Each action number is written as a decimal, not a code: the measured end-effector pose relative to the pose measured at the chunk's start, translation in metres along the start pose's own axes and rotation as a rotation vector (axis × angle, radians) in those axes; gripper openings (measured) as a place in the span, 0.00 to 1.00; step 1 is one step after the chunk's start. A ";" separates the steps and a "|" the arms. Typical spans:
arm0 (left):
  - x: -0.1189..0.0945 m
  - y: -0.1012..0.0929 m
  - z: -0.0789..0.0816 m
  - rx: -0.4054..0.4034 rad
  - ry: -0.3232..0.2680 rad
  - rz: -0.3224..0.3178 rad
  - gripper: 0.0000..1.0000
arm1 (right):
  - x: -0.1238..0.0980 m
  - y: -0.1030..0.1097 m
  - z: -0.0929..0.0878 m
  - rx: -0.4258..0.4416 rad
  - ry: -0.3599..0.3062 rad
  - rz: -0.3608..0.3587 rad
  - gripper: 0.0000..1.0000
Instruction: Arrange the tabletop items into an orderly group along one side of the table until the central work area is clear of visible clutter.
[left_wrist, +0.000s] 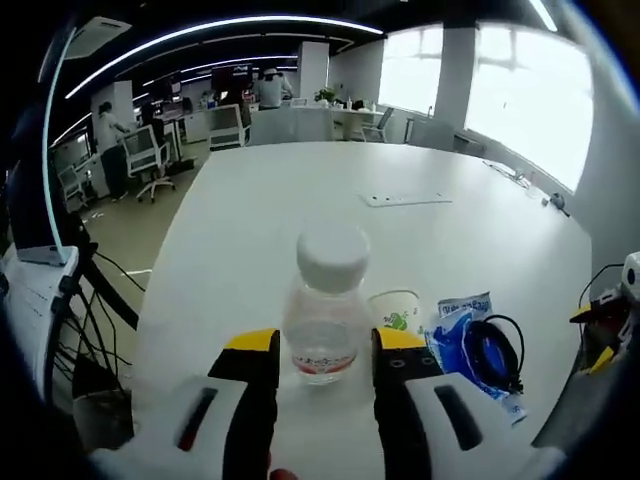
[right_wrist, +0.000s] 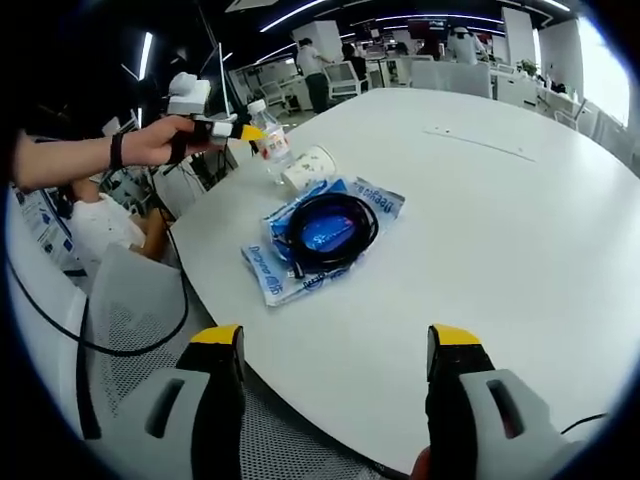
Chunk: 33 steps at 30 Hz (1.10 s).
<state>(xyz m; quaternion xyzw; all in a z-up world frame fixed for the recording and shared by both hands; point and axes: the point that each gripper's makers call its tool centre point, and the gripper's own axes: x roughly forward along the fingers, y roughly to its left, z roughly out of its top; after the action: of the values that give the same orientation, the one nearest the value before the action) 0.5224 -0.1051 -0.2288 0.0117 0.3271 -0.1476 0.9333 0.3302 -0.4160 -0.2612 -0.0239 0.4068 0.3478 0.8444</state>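
A clear water bottle (left_wrist: 322, 318) with a white cap stands on the white table (left_wrist: 300, 220), and my left gripper (left_wrist: 322, 345) is shut on its lower body. The right gripper view shows that bottle (right_wrist: 270, 140) in the left gripper (right_wrist: 243, 131), held by a hand at the table's far left edge. A paper cup (left_wrist: 397, 310) (right_wrist: 308, 167) lies on its side right beside the bottle. Next to it lies a blue packet (left_wrist: 462, 322) (right_wrist: 375, 198) with a coiled black cable (left_wrist: 497, 352) (right_wrist: 332, 225) on top. My right gripper (right_wrist: 330, 345) stands open over the near table edge, short of the packet.
A flat white strip (left_wrist: 405, 199) (right_wrist: 480, 143) lies farther out on the table. A grey mesh chair (right_wrist: 130, 330) sits below the table edge on the left. Office chairs (left_wrist: 145, 150) and desks with people stand at the back of the room.
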 end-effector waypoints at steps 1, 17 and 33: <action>0.001 0.000 0.001 0.007 -0.001 -0.001 0.35 | -0.001 -0.001 -0.001 0.000 0.002 -0.002 0.74; 0.001 -0.004 -0.001 -0.036 0.011 0.100 0.34 | 0.002 -0.002 0.001 0.007 0.003 -0.007 0.74; -0.002 -0.004 -0.001 -0.057 0.026 0.119 0.34 | 0.005 -0.005 0.005 0.004 -0.002 0.006 0.74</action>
<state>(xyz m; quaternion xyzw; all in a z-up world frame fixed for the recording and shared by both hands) 0.5188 -0.1085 -0.2278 0.0066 0.3421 -0.0823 0.9360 0.3384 -0.4151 -0.2625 -0.0207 0.4067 0.3493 0.8439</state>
